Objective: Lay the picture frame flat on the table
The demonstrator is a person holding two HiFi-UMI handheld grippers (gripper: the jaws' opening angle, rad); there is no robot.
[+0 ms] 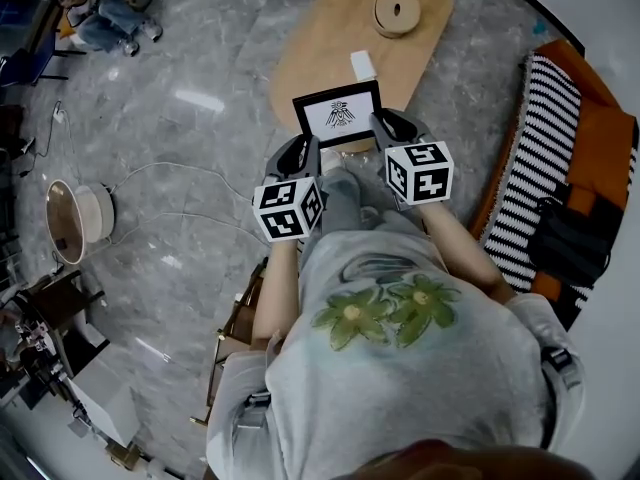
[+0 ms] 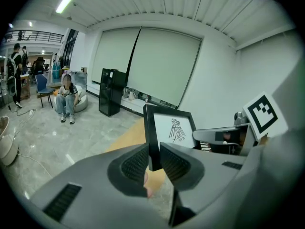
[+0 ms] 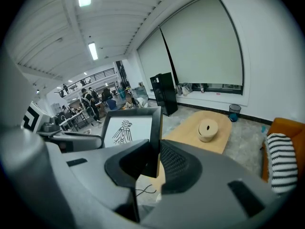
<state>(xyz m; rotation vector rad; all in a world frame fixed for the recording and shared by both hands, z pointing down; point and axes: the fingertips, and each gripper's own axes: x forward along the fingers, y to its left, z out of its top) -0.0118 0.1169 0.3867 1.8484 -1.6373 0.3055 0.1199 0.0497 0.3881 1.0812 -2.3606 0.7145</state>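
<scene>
a person, seen from above, holds a black picture frame [image 1: 338,116] with a bird drawing between two grippers. the left gripper [image 2: 153,163] is clamped on the frame's left side edge and the right gripper [image 3: 155,160] on its right side edge. in each gripper's own view the ribbed pads press on the black border. the frame is roughly upright in the air, picture facing the person, at the near end of a light wooden worktop [image 1: 320,48]. farther along the worktop sit a round wooden disc [image 1: 397,11] and a small white block [image 1: 363,65], both apart from the frame. the step in hand looks like bringing the frame to its spot. next, both grippers likely need to tip it back together, lower it until its back rests on the wood short of the white block, then let go.
</scene>
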